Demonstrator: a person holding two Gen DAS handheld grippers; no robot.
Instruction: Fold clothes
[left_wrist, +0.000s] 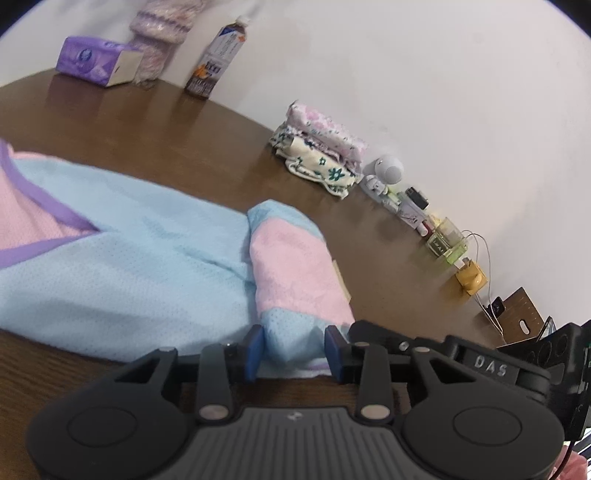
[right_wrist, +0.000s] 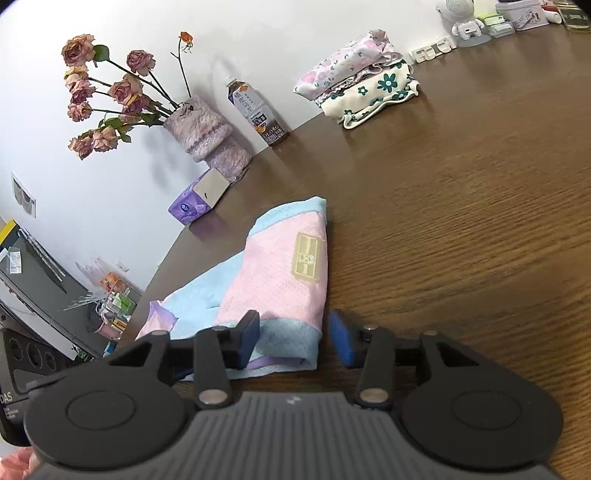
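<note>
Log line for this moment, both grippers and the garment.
left gripper: open, straddling garment edge | right gripper: open, around hem corner | pink-blue garment: partly folded on table | folded stack: by wall

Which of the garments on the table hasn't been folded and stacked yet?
The blue-and-pink mesh shirt with purple trim, lying loose between the open grippers. The pink floral garment and green-flowered cream garment sit folded in a stack by the wall.
</note>
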